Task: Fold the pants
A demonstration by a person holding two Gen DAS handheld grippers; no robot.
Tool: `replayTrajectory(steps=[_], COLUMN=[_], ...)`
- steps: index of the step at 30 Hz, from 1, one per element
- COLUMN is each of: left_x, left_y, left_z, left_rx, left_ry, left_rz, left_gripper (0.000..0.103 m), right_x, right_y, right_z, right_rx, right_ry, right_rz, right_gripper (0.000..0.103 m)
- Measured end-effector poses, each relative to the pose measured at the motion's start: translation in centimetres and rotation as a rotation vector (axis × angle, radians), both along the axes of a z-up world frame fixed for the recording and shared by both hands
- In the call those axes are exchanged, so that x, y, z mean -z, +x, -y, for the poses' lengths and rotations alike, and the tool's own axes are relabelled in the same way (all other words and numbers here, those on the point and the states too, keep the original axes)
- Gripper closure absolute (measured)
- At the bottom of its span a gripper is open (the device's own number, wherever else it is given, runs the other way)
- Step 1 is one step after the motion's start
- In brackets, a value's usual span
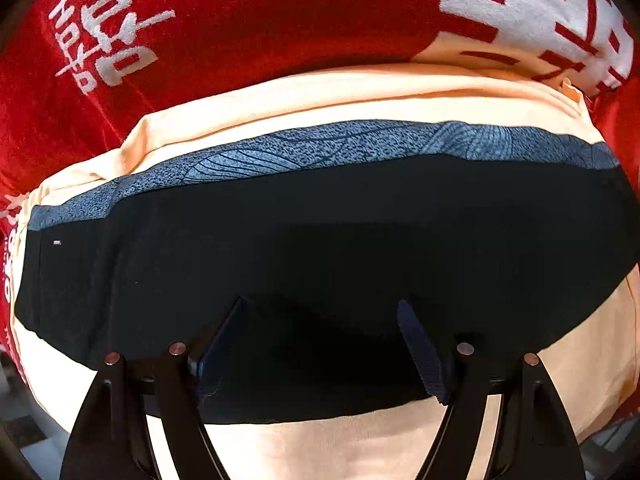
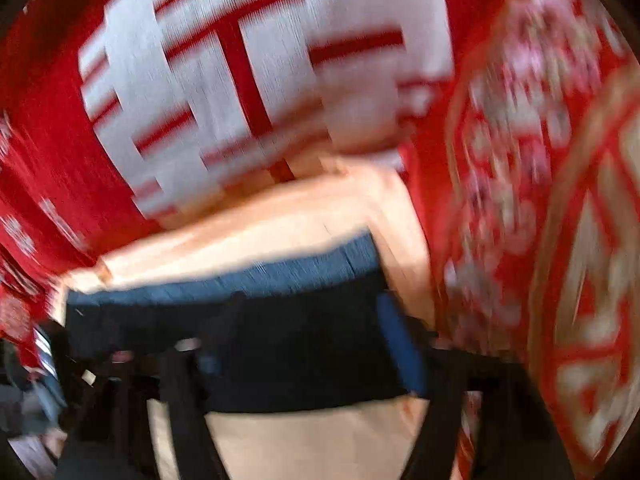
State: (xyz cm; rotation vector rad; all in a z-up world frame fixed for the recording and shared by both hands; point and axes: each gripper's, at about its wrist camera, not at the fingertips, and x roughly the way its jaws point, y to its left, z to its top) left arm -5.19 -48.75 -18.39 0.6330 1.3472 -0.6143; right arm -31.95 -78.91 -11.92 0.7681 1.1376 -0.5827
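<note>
The black pants [image 1: 320, 256], with a blue patterned band [image 1: 360, 144] along the far edge, lie folded in a flat stack on a pale orange cloth [image 1: 340, 96]. My left gripper [image 1: 324, 312] is open just above the near part of the pants, its fingers apart and holding nothing. In the blurred right wrist view the pants [image 2: 288, 344] lie under my right gripper [image 2: 312, 308], which is open over their right end; its blue right finger [image 2: 400, 344] is at the pants' right edge.
A red blanket with large white characters [image 1: 240, 12] covers the surface beyond and around the orange cloth [image 2: 280, 220]. To the right lies red patterned fabric [image 2: 540, 200]. Floor shows at the lower left [image 1: 24, 432].
</note>
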Motion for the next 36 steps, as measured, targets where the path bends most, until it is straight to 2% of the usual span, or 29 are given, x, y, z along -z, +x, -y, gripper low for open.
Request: replayTrajectory(steps=[2,4,5,8,10,12,13,14,16,17,21,25,26,27,28,29,31,33,34,35,36], left_x=[0.3,0.6,0.7,1.6,1.8,1.2,0.5,0.0,-0.9,-1.2,-0.3,1.4,1.9,2.3,2.3,2.2,2.1,2.3,2.6,2.4,2.1], left_y=[0.4,0.9,1.3,1.8,2.0,2.3,2.5,2.8,3.7,4.4,7.8,8.6,8.8,8.8,8.8,8.8,8.9,8.6,8.5,8.0,8.1], left_z=[0.2,0.4,0.3,0.8,1.2,1.3,1.1,0.6,-0.4,-1.2,-3.5,-6.7,-7.1,-7.5,-7.7,-7.7,-7.8,-7.6,-7.6,-7.5,-7.5], left_rx=[0.000,-0.004,-0.010,-0.026,-0.039,-0.049,-0.053,-0.055,-0.068,-0.085,-0.172,-0.244,-0.252,-0.257,-0.258,-0.255,-0.234,-0.199,-0.178,-0.165,-0.165], left_ry=[0.010,0.011,0.011,0.013,0.012,0.008,-0.008,-0.017,-0.026,-0.022,0.024,0.066,0.074,0.073,0.070,0.071,0.075,0.085,0.096,0.099,0.102], left_rz=[0.008,0.014,0.016,0.015,0.018,0.015,0.020,0.029,0.053,0.066,0.081,0.086,0.079,0.072,0.073,0.077,0.081,0.097,0.107,0.117,0.110], left_gripper=[0.022,0.022,0.022,0.022,0.022,0.022,0.022,0.022,0.022,0.022,0.022,0.022,0.022,0.022,0.022,0.022,0.022,0.022,0.022,0.022,0.022], right_x=[2.2,4.5,5.4,7.5,7.0,5.9,5.1,4.4,3.6,3.5,5.4,8.1,8.4,8.4,8.3,7.8,6.1,5.5,6.4,7.4,7.6], right_y=[-0.1,0.4,0.6,1.9,2.2,2.0,1.7,1.1,-0.6,-1.8,-5.1,-5.5,-5.6,-5.6,-5.4,-5.2,-4.9,-4.1,-3.9,-4.1,-4.6], right_z=[-0.5,-0.1,0.1,1.3,2.0,1.9,1.6,1.1,-0.2,-1.1,-3.6,-4.4,-4.1,-3.9,-3.6,-3.3,-3.0,-3.4,-3.3,-3.1,-3.0], right_rx=[-0.012,0.003,0.001,-0.025,0.015,0.042,0.044,0.039,0.062,0.088,0.194,0.297,0.336,0.367,0.379,0.384,0.357,0.272,0.255,0.266,0.290], right_ry=[0.010,0.071,0.068,0.011,-0.015,-0.030,-0.019,0.015,0.098,0.139,0.245,0.257,0.254,0.245,0.234,0.225,0.180,0.116,0.122,0.155,0.173], right_rz=[-0.069,-0.093,-0.102,-0.151,-0.143,-0.149,-0.120,-0.069,0.020,0.057,0.080,0.062,0.071,0.076,0.061,0.051,0.072,0.031,-0.011,-0.055,-0.066], right_gripper=[0.073,0.079,0.080,0.093,0.093,0.085,0.078,0.065,0.046,0.046,0.046,0.046,0.051,0.061,0.084,0.087,0.088,0.088,0.085,0.076,0.073])
